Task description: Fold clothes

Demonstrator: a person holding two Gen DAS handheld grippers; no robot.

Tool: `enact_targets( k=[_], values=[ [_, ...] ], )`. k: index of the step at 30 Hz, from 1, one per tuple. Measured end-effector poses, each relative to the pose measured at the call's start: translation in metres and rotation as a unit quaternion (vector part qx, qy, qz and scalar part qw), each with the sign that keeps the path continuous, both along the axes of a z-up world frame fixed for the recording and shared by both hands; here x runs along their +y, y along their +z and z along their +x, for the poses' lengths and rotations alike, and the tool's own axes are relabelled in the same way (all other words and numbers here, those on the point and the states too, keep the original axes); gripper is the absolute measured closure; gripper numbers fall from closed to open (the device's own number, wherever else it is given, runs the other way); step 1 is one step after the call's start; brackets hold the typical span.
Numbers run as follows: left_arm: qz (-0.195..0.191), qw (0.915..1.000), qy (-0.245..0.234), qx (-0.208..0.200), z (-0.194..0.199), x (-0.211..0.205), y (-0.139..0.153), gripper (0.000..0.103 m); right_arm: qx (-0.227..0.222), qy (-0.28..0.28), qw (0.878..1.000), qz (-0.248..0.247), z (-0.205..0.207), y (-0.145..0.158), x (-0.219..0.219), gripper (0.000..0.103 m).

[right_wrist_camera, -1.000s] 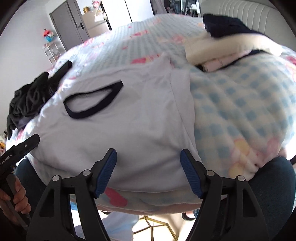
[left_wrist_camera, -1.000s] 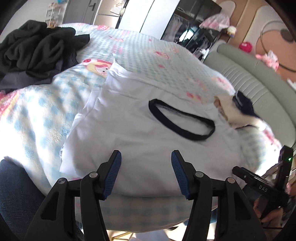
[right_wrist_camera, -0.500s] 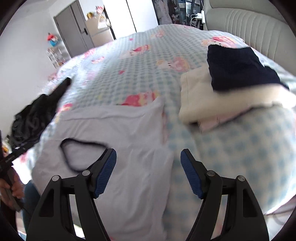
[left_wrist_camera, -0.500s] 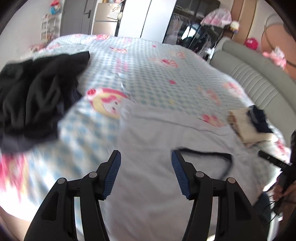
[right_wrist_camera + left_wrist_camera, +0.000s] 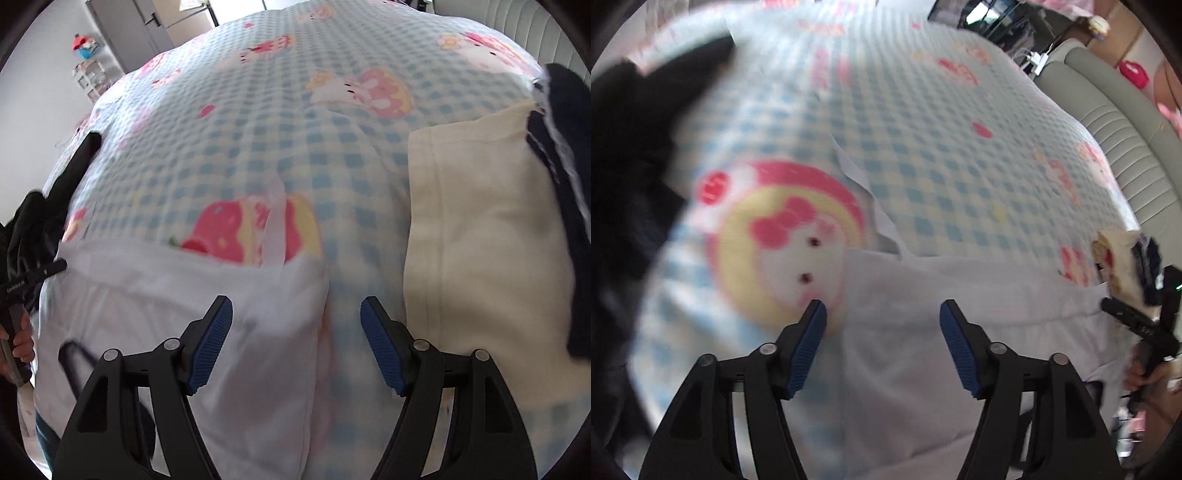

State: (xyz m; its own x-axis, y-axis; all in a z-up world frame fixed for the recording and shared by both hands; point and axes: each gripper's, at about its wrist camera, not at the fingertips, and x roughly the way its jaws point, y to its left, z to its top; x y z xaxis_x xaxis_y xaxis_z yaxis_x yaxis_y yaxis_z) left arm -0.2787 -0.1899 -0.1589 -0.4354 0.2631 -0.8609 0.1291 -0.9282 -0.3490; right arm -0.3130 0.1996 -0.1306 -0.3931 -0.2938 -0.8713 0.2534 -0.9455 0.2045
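Over the white shirt (image 5: pixel 923 332) on the bed (image 5: pixel 923 129), my left claw (image 5: pixel 882 347) has just been opening with nothing gripped; my right claw (image 5: pixel 295 343) gapes wide, empty too.

Left wrist view: close above the bed's (image 5: pixel 923 122) near edge, tilted steeply down toward the far end. Right wrist view: likewise. Shared: the white shirt (image 5: pixel 923 350) (image 5: pixel 147 295) and checked cover.
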Motion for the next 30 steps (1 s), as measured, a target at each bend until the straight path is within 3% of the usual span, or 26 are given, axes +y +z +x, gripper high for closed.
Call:
enact_targets(
  k=[1,2,3,4,5,6,7,8,11,14,17,20,23,27,29,30],
  values=[
    [-0.011,0.9999,0.0,-0.003,-0.005,0.002,-0.004,0.036,-0.003,0.008,1.0,-0.005,-0.003,-0.003,-0.003,0.029],
    [-0.022,0.9998,-0.004,0.001,-0.006,0.006,-0.004,0.043,-0.008,0.015,1.0,-0.006,-0.007,-0.007,-0.007,0.029],
    [-0.032,0.9994,-0.009,0.005,-0.008,0.01,-0.003,0.069,-0.013,0.023,1.0,0.001,-0.01,-0.012,-0.012,0.033],
    [-0.04,0.999,-0.015,0.015,-0.005,0.014,0.003,0.083,-0.017,0.03,0.999,0.01,-0.011,-0.015,-0.017,0.056],
    [-0.047,0.9983,-0.021,0.025,-0.002,0.018,0.01,0.095,-0.017,0.036,0.999,0.014,-0.012,-0.015,-0.02,0.067],
    [-0.055,0.9975,-0.028,0.035,0.001,0.023,0.017,0.095,-0.009,0.037,0.999,0.008,-0.009,-0.009,-0.02,0.076],
    [-0.069,0.9956,-0.035,0.054,0.008,0.028,0.029,0.096,-0.002,0.039,0.999,0.002,-0.007,-0.004,-0.02,0.093],
    [-0.084,0.9928,-0.042,0.074,0.015,0.033,0.042,0.096,0.008,0.04,0.999,-0.006,-0.003,0.003,-0.02,0.095],
    [-0.162,0.9745,-0.076,0.135,0.052,0.058,0.087,0.096,0.054,0.05,0.997,-0.027,0.026,0.04,-0.014,0.096],
    [-0.19,0.9593,-0.081,0.192,0.103,0.074,0.123,0.096,0.105,0.065,0.992,-0.033,0.068,0.078,-0.009,0.096],
    [-0.202,0.9516,-0.065,0.223,0.153,0.071,0.136,0.096,0.139,0.069,0.987,-0.035,0.119,0.097,0.0,0.096],
    [-0.196,0.9589,-0.051,0.198,0.195,0.062,0.123,0.096,0.125,0.06,0.989,-0.06,0.163,0.09,0.018,0.096],
    [-0.157,0.976,-0.034,0.147,0.222,0.054,0.096,0.096,0.069,0.037,0.994,-0.081,0.195,0.061,0.034,0.094],
    [-0.128,0.9877,-0.022,0.088,0.238,0.047,0.065,0.094,-0.004,0.023,0.997,-0.076,0.217,0.018,0.038,0.091],
    [-0.116,0.9904,-0.014,0.074,0.242,0.043,0.063,0.092,-0.005,0.025,0.997,-0.073,0.23,0.017,0.036,0.083],
    [-0.104,0.9913,-0.007,0.08,0.246,0.039,0.067,0.083,-0.001,0.025,0.997,-0.075,0.232,0.021,0.037,0.077]
  ],
)
